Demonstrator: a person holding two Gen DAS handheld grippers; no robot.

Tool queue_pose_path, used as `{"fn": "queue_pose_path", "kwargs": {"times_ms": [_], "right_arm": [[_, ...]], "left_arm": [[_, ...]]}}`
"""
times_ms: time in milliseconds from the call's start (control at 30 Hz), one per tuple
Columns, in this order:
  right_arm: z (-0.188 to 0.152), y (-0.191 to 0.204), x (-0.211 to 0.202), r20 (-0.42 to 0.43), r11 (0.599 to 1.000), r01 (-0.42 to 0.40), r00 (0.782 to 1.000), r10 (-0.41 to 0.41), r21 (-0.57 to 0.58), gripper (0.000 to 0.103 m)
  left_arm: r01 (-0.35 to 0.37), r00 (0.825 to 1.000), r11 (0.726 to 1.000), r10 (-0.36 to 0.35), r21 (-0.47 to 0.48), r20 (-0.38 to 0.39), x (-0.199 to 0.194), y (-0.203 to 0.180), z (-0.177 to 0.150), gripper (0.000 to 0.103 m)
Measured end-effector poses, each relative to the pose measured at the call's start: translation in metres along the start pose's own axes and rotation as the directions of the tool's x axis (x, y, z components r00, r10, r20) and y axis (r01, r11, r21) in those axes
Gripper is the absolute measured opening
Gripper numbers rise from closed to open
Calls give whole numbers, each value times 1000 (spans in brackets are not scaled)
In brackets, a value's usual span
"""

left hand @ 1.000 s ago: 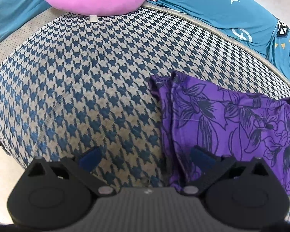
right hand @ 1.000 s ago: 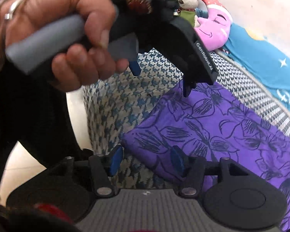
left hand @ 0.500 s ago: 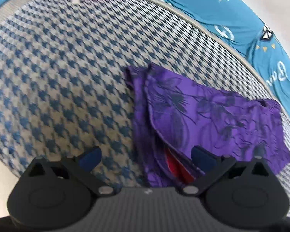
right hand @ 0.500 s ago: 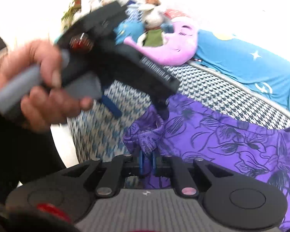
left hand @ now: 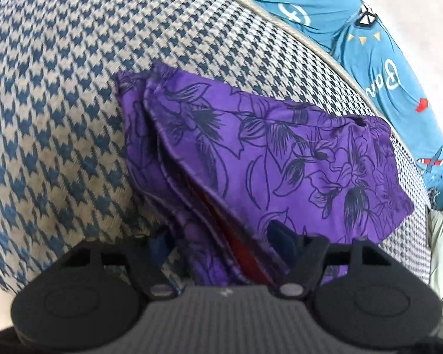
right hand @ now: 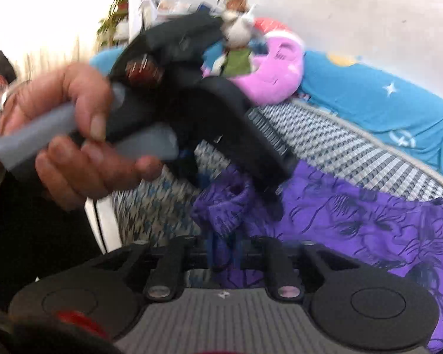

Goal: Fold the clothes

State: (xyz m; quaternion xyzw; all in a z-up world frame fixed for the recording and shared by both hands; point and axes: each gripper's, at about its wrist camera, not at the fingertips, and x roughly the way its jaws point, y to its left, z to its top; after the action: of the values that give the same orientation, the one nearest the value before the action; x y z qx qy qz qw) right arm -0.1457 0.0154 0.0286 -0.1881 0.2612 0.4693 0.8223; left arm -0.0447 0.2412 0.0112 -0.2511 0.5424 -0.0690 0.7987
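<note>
A purple floral garment [left hand: 280,153] lies folded on a blue-and-white houndstooth cushion [left hand: 59,103]. My left gripper [left hand: 220,236] points down at its near edge. Its jaws are closing with the layered edge between them; one fingertip [left hand: 280,233] rests on the cloth, and the pads are not pressing. In the right wrist view a hand [right hand: 73,135] holds the left gripper [right hand: 233,188] over a raised bunch of the garment [right hand: 221,206]. My right gripper [right hand: 224,250] holds that bunched corner; its jaws are opening slightly with fabric filling the gap.
A pink plush toy [right hand: 274,73] and a small stuffed animal [right hand: 236,56] sit at the cushion's far end. A blue printed sheet [left hand: 354,44] borders the cushion on the far side. Pale floor [right hand: 103,221] shows past the cushion's left edge.
My left gripper tipped down toward the garment's near edge and its jaws narrowed around it. My right gripper closed on the garment's corner, lifted it into a bunch, then widened a little.
</note>
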Motion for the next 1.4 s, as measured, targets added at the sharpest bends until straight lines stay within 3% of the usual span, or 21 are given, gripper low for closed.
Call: {"fn": "queue_pose_path", "kwargs": {"times_ms": [33, 200, 633, 667, 700, 733, 800, 867, 1133, 1200, 1300, 1367, 1400], "right_arm": [[-2, 3, 3, -15, 1000, 2, 1000, -2, -15, 42], [-7, 20, 9, -37, 995, 3, 999, -7, -102, 54], [-9, 30, 38, -32, 985, 81, 996, -87, -150, 54], [-8, 29, 39, -33, 985, 89, 995, -95, -147, 53], [-8, 28, 41, -34, 985, 97, 994, -102, -145, 45], [-8, 27, 42, -35, 984, 104, 993, -110, -142, 29], [-4, 20, 40, -19, 986, 116, 993, -119, -116, 18], [1, 9, 33, 11, 989, 124, 992, -123, -76, 16], [9, -8, 10, 73, 992, 123, 990, -122, -1, 15], [9, -6, 9, 71, 993, 121, 990, -120, -9, 15], [8, -6, 9, 68, 993, 119, 991, -117, -17, 15], [8, -7, 10, 67, 993, 119, 991, -117, -19, 15], [9, -6, 8, 68, 993, 120, 991, -119, -20, 15]], "left_arm": [[7, 1000, 1000, -7, 0, 3, -1, -1, 1, 68], [13, 1000, 1000, -13, 6, 14, -5, -2, 2, 68], [23, 1000, 1000, -23, -18, 0, -5, 1, 7, 68], [17, 1000, 1000, -17, -15, 1, -5, 1, 7, 68], [12, 1000, 1000, -12, -13, 2, -5, 1, 8, 68], [6, 1000, 1000, -6, -10, 4, -5, 2, 8, 69], [-19, 1000, 1000, 19, 0, 12, -6, 2, 9, 77], [-70, 997, 997, 70, 7, 36, -7, 4, 11, 92], [-46, 998, 996, 49, -75, 47, 2, 19, 29, 97], [-51, 997, 996, 55, -73, 49, 6, 17, 32, 95], [-79, 995, 995, 82, -55, 61, 13, 10, 36, 83], [-87, 993, 995, 90, -45, 73, 16, 7, 39, 60], [-95, 992, 995, 98, -41, 79, 18, 6, 41, 54]]}}
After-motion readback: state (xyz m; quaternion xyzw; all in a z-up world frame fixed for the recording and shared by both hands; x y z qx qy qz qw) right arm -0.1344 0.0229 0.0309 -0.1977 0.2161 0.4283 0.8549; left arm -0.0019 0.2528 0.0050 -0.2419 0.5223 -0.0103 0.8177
